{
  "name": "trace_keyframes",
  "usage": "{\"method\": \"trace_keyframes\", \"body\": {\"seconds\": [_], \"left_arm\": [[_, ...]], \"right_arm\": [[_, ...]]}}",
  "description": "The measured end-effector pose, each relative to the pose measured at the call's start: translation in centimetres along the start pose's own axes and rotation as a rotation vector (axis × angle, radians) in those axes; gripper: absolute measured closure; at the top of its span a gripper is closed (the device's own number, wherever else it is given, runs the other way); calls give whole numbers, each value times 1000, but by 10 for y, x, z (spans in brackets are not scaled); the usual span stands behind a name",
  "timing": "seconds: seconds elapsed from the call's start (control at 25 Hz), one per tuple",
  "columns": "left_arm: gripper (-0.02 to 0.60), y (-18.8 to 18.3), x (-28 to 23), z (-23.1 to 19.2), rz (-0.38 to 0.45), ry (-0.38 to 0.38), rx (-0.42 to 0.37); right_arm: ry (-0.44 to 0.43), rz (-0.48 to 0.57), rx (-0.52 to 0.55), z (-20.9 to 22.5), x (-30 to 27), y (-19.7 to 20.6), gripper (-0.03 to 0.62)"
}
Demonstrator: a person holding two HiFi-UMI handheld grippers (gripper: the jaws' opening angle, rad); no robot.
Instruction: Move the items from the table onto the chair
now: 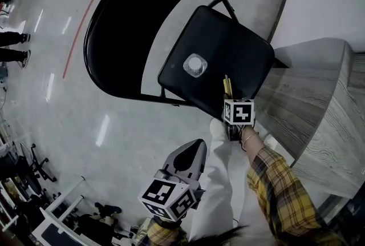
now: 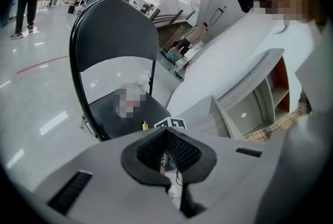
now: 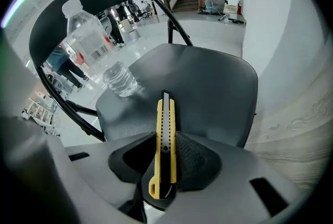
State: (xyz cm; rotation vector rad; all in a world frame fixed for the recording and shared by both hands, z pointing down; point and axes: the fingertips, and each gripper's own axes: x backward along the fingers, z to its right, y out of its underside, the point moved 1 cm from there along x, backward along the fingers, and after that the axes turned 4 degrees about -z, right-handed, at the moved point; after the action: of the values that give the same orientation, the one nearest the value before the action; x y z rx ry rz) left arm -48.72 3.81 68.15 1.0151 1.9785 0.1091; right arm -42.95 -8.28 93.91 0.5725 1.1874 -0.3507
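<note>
While the water bottle (image 1: 195, 65) already stood upright near the middle of the chair (image 1: 228, 39) seat, the second item, a yellow utility knife (image 3: 165, 108), had not yet been set down. The right gripper (image 3: 166, 140) was clamped on the knife's handle, the blade end pointing steeply down over the seat at the edge nearest the person, with the bottle just beyond it; whether the tip touched the seat could not be told. The left gripper (image 2: 166, 134) hung lower, off that near edge of the chair, its jaws pressed together with nothing between them. Judged from this, one item was delivered and a second was about to be placed, needing only to be lowered flat and released. Whether more items waited could not be told, since only part of the table (image 1: 319, 102) showed. That table, a grey wood-grain top with a curved edge, lay just beside the chair's seat on the person's right. The chair itself was a black folding type with a smooth dark seat and a hooped back, standing on a pale, glossy floor (image 1: 68, 79). A red line (image 1: 80, 33) ran across the floor beyond the chair's back, and people stood well beyond it in an open hall.
</note>
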Motion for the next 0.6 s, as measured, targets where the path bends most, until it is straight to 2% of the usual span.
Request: {"method": "trace_keyframes", "body": {"seconds": [0.12,0.32,0.44,0.6], "left_arm": [[577,-2,1,0,4,2,-3],[577,-7,8,-1,15,-6,-18],[577,-9,10,3,27,-8,-37],[577,-20,18,15,49,-18,-71]], "right_arm": [[20,-11,16,1,0,1,468],[-1,15,-18,-4,13,-5,467],[-32,56,-42,-11,32,-11,467],[-116,120,-65,-36,79,-19,467]]}}
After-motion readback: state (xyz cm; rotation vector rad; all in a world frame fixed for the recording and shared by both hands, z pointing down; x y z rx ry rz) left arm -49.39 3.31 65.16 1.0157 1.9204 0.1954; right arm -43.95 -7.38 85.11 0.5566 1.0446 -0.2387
